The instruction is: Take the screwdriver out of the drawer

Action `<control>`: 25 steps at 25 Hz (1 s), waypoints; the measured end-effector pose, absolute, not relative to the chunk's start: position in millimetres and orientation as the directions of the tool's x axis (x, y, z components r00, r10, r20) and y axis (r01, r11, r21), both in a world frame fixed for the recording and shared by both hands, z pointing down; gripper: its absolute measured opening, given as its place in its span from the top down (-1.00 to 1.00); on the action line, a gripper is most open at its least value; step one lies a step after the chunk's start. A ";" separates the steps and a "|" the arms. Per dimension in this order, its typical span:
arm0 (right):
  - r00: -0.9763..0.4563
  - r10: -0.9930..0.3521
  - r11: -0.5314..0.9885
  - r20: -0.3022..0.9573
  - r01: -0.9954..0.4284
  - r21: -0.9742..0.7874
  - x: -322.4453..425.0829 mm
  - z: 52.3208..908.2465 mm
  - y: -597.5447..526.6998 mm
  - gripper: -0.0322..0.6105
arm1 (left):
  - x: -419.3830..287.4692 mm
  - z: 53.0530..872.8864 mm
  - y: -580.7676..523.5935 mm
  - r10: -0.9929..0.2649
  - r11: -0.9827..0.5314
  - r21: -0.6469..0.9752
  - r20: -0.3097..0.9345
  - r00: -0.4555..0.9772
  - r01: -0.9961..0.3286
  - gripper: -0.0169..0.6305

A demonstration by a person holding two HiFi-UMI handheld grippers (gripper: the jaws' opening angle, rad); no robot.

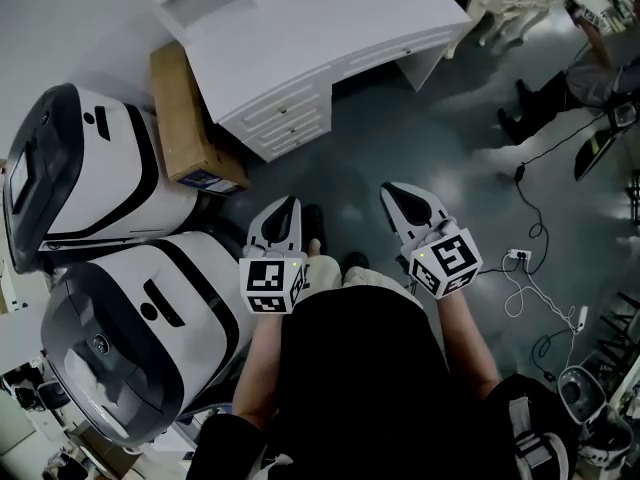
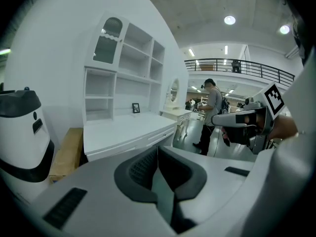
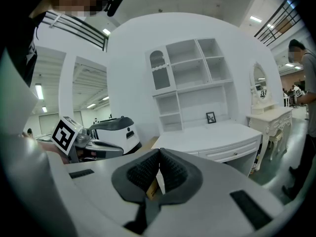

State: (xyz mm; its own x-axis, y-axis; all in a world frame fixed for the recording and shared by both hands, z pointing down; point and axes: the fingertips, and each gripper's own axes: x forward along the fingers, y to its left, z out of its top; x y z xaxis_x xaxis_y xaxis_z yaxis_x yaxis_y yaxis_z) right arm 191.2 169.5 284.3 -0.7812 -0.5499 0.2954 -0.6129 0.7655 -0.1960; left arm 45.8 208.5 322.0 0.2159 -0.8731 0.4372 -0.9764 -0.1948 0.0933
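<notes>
Screwdriver wasn't visible in any view. The drawers under the white tabletop were all shut, so it was presumably inside one; which one couldn't be told.

Both tools were held out in front of the person, over the floor and well apart from the desk. The left tool had its pads together w/ nothing between them. The right tool was closed too. A small tan tab showed low behind its pads, and what it was couldn't be made out.

Handling (judgement only, the item being unseen):
- A screwdriver is prob. light, stiff and not fragile.
- The metal shaft is thin and slick; the handle is thicker and grippier.
- Best hold is across the handle near its middle, jaws square to the long axis, so it doesn't pivot or slip.

Pointing and long axis couldn't be read w/ the drawers closed. It prob. lay flat on the drawer floor, but whether along the front or front-to-back was unknown. That needed checking once a drawer was open, before lining up the jaws.
</notes>
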 end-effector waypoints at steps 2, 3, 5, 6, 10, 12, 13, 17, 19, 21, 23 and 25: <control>-0.776 -0.553 0.763 0.302 -0.618 -0.191 179.6 283.5 152.1 0.84 | 35.8 325.5 189.7 -0.866 -0.210 0.100 0.443 0.232 -0.973 0.87; -0.774 -0.556 0.761 0.305 -0.621 -0.187 173.8 282.7 143.7 0.84 | 30.6 327.2 180.4 -0.863 -0.217 0.102 0.445 0.239 -0.971 0.87; -0.768 -0.560 0.759 0.309 -0.626 -0.180 162.2 281.2 127.6 0.84 | 20.2 329.6 161.7 -0.859 -0.226 0.108 0.446 0.251 -0.968 0.87; -0.766 -0.562 0.758 0.312 -0.628 -0.177 156.6 280.8 119.9 0.84 | 15.6 330.2 152.3 -0.858 -0.231 0.112 0.444 0.257 -0.966 0.87; -0.754 -0.570 0.746 0.326 -0.642 -0.178 139.0 281.4 91.1 0.84 | 4.0 333.0 115.9 -0.849 -0.258 0.130 0.442 0.288 -0.958 0.87; -0.746 -0.577 0.736 0.332 -0.651 -0.184 131.1 282.8 79.7 0.84 | -0.5 336.1 101.3 -0.839 -0.276 0.140 0.447 0.310 -0.951 0.87; -0.742 -0.582 0.730 0.333 -0.657 -0.188 126.8 283.7 74.9 0.84 | -3.4 338.6 94.9 -0.833 -0.287 0.147 0.450 0.322 -0.947 0.87; -0.720 -0.605 0.701 0.339 -0.684 -0.201 109.6 289.2 58.2 0.84 | -24.7 351.5 69.3 -0.824 -0.285 0.174 0.458 0.333 -0.943 0.87; -0.711 -0.613 0.689 0.344 -0.695 -0.207 100.2 293.5 50.9 0.84 | -36.8 358.7 57.8 -0.823 -0.277 0.186 0.460 0.333 -0.942 0.87; -0.702 -0.620 0.678 0.351 -0.704 -0.210 91.0 296.6 43.5 0.84 | -45.7 366.7 47.2 -0.812 -0.284 0.201 0.469 0.346 -0.938 0.87; -0.694 -0.625 0.670 0.357 -0.712 -0.209 83.4 298.0 36.5 0.84 | -51.0 375.4 37.5 -0.798 -0.295 0.214 0.480 0.363 -0.931 0.87; -0.687 -0.630 0.664 0.364 -0.718 -0.206 76.6 299.8 29.9 0.84 | -57.2 384.4 27.7 -0.795 -0.288 0.222 0.486 0.362 -0.932 0.87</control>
State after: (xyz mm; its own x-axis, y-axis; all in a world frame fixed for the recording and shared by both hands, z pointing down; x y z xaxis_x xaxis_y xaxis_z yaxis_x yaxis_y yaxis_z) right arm 76.6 29.9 299.8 -0.6865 -0.6297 0.3636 -0.7185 0.6643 -0.2061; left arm -57.2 27.7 384.4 0.3619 -0.7954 0.4861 -0.9315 -0.2882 0.2219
